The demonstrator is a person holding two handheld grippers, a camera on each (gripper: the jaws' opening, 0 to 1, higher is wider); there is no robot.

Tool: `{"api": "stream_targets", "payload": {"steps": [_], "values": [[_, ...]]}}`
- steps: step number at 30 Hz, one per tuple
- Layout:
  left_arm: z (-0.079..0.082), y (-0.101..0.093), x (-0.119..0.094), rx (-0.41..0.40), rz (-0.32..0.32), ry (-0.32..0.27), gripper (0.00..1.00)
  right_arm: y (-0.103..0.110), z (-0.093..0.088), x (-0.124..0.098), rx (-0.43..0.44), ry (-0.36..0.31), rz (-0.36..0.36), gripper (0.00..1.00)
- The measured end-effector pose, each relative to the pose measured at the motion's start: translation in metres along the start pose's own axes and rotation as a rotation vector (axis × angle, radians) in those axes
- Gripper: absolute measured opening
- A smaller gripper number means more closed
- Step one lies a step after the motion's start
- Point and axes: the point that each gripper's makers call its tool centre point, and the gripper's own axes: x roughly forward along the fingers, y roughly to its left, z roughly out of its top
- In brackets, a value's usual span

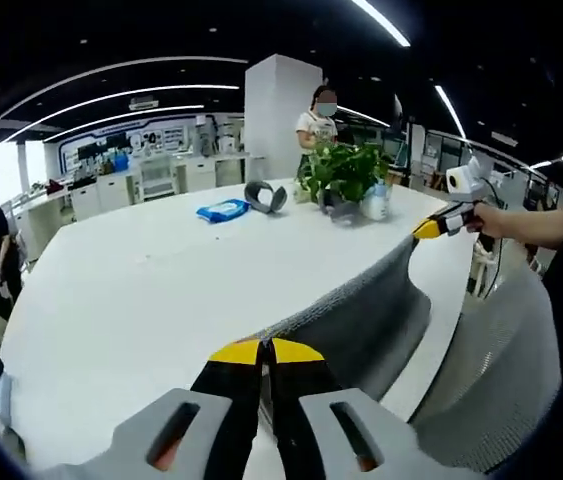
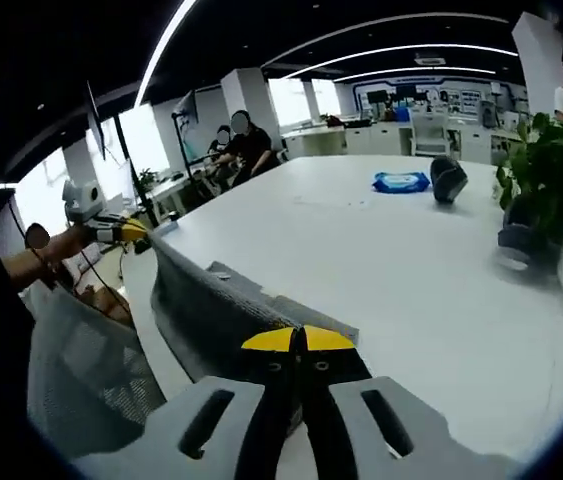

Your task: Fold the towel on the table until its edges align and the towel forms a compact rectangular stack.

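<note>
We hold the grey towel [image 1: 361, 310] lifted off the white counter [image 1: 131, 290], stretched between us: the left gripper [image 1: 266, 352] has its fingers clamped on one corner, the right gripper [image 2: 299, 340] is pinched on the other. This looks like the opening fold. Next we judge both corners must travel together across to the far edge, keeping clear of the potted plant [image 1: 344, 175].
</note>
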Motion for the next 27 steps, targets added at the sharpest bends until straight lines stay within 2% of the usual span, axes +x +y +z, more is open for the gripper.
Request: {"api": "stream_targets", "payload": {"steps": [3,10,16,22,27], "values": [[-0.013,0.007,0.013,0.022,-0.005,0.057,0.02,-0.010,-0.006,0.014,0.010,0.028,0.009,0.00],[-0.032,0.021,0.040,0.009,-0.017,0.119,0.02,-0.029,-0.018,0.041,0.007,0.096,0.012,0.00],[-0.038,0.031,0.058,0.023,-0.014,0.155,0.02,-0.037,-0.024,0.052,0.017,0.125,-0.002,0.00],[-0.044,0.038,0.072,0.071,-0.004,0.184,0.02,-0.045,-0.028,0.059,0.019,0.149,-0.010,0.00],[-0.048,0.043,0.079,0.057,0.001,0.190,0.02,-0.049,-0.029,0.066,0.006,0.171,-0.020,0.00]]}}
